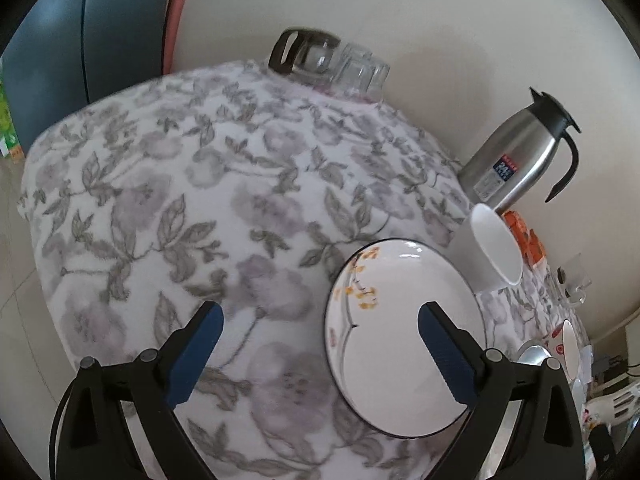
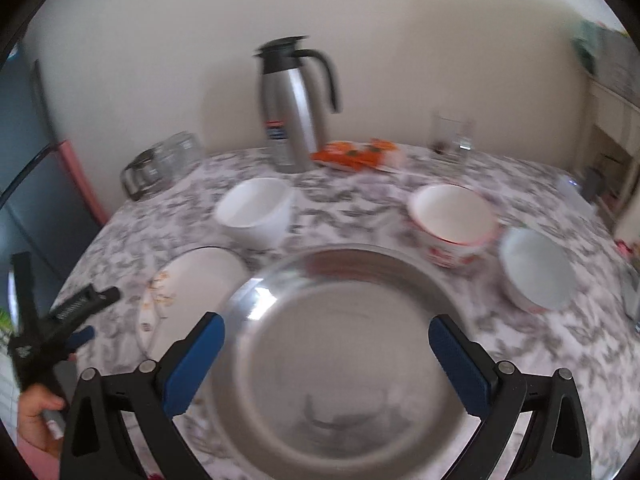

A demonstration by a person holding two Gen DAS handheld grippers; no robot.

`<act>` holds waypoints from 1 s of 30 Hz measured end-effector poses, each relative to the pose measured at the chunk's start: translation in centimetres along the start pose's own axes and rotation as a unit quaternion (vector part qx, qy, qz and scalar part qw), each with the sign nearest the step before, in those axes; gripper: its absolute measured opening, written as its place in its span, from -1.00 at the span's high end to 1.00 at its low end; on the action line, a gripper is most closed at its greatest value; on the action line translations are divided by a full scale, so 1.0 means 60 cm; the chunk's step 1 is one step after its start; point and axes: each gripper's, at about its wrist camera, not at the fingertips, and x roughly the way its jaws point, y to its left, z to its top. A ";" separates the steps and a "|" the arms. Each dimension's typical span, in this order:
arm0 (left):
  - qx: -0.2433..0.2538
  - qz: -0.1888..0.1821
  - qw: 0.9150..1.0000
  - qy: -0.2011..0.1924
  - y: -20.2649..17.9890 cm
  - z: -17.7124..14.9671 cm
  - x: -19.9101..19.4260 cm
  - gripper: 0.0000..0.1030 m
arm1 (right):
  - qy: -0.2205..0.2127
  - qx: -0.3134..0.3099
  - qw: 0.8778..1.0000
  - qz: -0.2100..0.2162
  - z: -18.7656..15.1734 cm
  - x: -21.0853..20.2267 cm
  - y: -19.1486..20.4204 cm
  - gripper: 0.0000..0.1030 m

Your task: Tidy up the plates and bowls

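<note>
Both tools gape; steel plate [image 2: 336, 344] seemingly untouched.

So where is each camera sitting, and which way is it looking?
Left wrist: sits on the left tool, looking forward and down at the flowered plate; only its open fingers show.
Right wrist: sits on the right tool, facing the steel plate and wall; its open fingers and the person's left hand show.
Both see the flowered plate, white cup and flask.
</note>
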 end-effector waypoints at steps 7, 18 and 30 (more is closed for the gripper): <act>0.015 -0.019 0.998 0.066 0.018 0.002 0.045 -0.90 | 0.029 -0.017 0.998 0.050 0.022 0.053 0.073 -1.00; 0.001 -0.069 0.988 0.139 0.013 -0.003 0.103 -0.52 | 0.056 -0.042 0.994 0.088 0.090 0.125 0.122 -0.97; -0.003 -0.083 0.984 0.155 0.000 0.007 0.131 0.72 | 0.078 -0.042 0.991 0.102 0.096 0.179 0.129 -0.93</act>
